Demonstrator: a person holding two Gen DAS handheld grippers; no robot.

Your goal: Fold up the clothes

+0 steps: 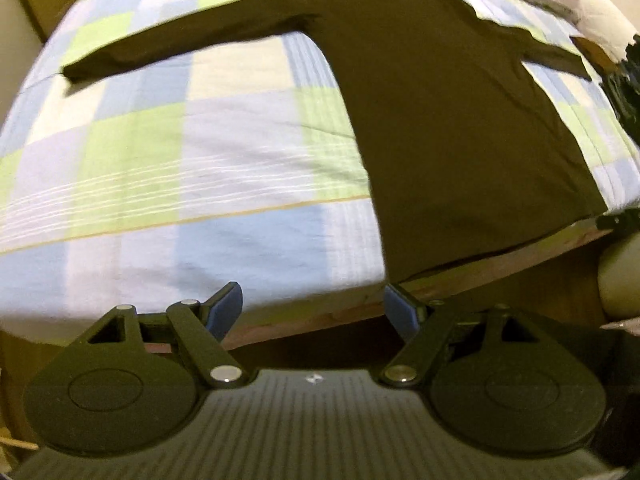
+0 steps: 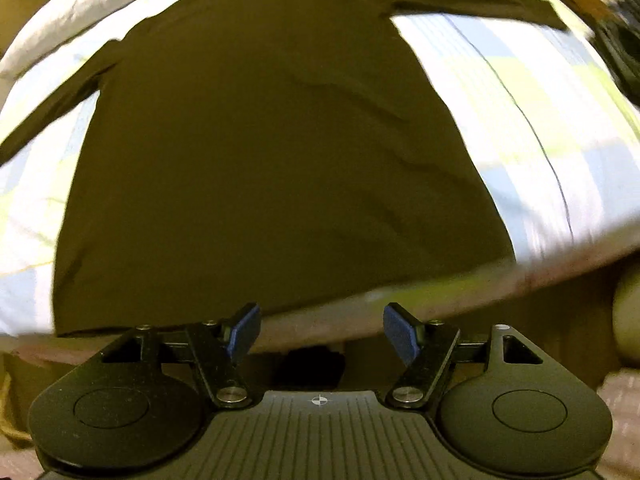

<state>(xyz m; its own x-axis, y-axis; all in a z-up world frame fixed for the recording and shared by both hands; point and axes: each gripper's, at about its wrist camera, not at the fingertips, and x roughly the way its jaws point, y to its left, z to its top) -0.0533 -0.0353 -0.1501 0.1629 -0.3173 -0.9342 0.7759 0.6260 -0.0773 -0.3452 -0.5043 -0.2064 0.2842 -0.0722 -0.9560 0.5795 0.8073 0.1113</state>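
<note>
A dark long-sleeved shirt (image 1: 440, 128) lies flat on the bed, sleeves spread to both sides and hem at the near edge. In the right wrist view the shirt (image 2: 272, 152) fills the middle. My left gripper (image 1: 316, 312) is open and empty, just short of the bed's near edge, to the left of the shirt's hem corner. My right gripper (image 2: 322, 332) is open and empty, just in front of the hem, near its middle. Both pairs of blue pads stand wide apart.
The bed carries a checked blue, green and white sheet (image 1: 168, 152). A white pillow (image 1: 592, 12) lies at the far right. The wooden bed frame edge (image 1: 500, 268) runs along the front. A pale rounded object (image 1: 620, 280) stands at the right.
</note>
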